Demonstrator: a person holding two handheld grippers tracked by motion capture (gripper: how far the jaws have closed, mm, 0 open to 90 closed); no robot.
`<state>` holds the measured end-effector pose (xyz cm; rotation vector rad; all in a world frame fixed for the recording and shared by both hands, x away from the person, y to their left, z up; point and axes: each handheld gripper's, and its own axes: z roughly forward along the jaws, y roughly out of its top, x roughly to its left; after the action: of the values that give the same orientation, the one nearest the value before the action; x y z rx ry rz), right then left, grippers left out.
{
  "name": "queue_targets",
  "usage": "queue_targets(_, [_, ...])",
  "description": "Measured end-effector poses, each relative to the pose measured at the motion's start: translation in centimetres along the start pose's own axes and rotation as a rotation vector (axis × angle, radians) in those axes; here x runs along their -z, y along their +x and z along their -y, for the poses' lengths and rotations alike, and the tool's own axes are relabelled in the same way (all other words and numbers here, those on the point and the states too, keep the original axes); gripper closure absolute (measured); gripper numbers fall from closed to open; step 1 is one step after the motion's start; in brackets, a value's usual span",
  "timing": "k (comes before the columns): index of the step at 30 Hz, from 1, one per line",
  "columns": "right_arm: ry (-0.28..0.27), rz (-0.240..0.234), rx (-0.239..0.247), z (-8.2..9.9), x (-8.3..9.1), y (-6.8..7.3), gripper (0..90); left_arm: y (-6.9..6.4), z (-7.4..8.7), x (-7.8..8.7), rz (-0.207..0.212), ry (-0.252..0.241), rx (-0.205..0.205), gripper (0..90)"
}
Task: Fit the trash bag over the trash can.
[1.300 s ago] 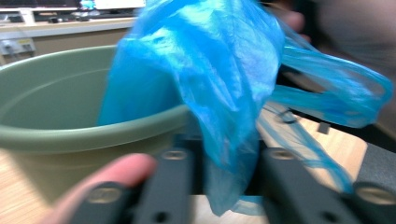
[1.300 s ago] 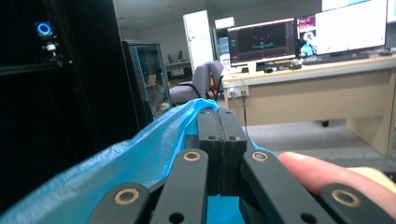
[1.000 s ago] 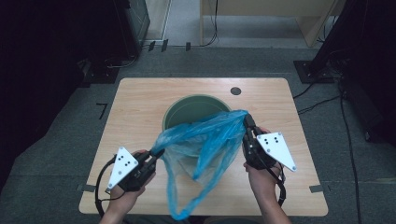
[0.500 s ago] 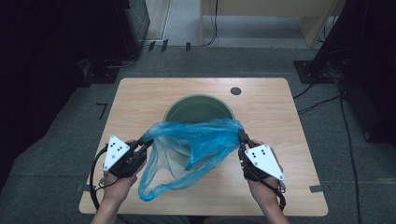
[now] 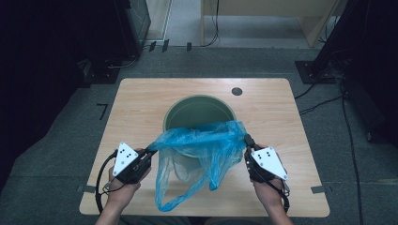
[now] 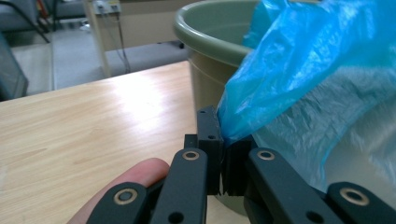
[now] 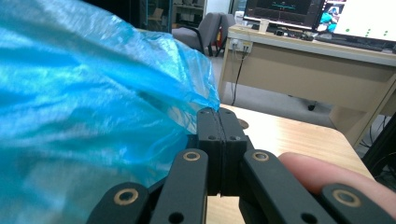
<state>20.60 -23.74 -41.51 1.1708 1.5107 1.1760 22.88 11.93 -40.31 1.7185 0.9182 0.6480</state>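
Observation:
A thin blue plastic bag [image 5: 202,143] is stretched between my two grippers, across the near rim of a round green bin [image 5: 199,104] that stands mid-table. My left gripper [image 5: 151,151] is shut on the bag's left edge. In the left gripper view its jaws pinch the blue film [image 6: 280,74] right beside the bin's wall [image 6: 208,79]. My right gripper [image 5: 246,139] is shut on the bag's right edge; in the right gripper view the jaws [image 7: 218,116] meet, with the bag [image 7: 93,102] spreading to their left. The bag's lower part hangs onto the table toward the near edge.
The wooden table [image 5: 141,105] has a small dark round hole [image 5: 237,91] at its far right. Grey floor with cables surrounds it. A desk with monitors [image 7: 327,51] and a chair stand beyond the table in the right gripper view.
Both hands have sunk and drawn toward the near edge. The bag's top edge is now pulled flatter and wider across the bin's near rim.

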Motion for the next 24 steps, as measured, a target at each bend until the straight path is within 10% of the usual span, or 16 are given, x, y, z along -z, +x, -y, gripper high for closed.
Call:
queue_targets(9, [-0.009, 0.001, -0.005, -2.6, -2.6, 0.1, 90.0, 0.9, -2.2, -1.5, -0.077, -0.034, 0.005, 89.8])
queue_targets(24, [0.164, -0.136, -0.167, -0.2, -6.6, 0.0, 90.0, 1.9, -2.9, -7.5, -0.086, -0.002, 0.115, 89.8])
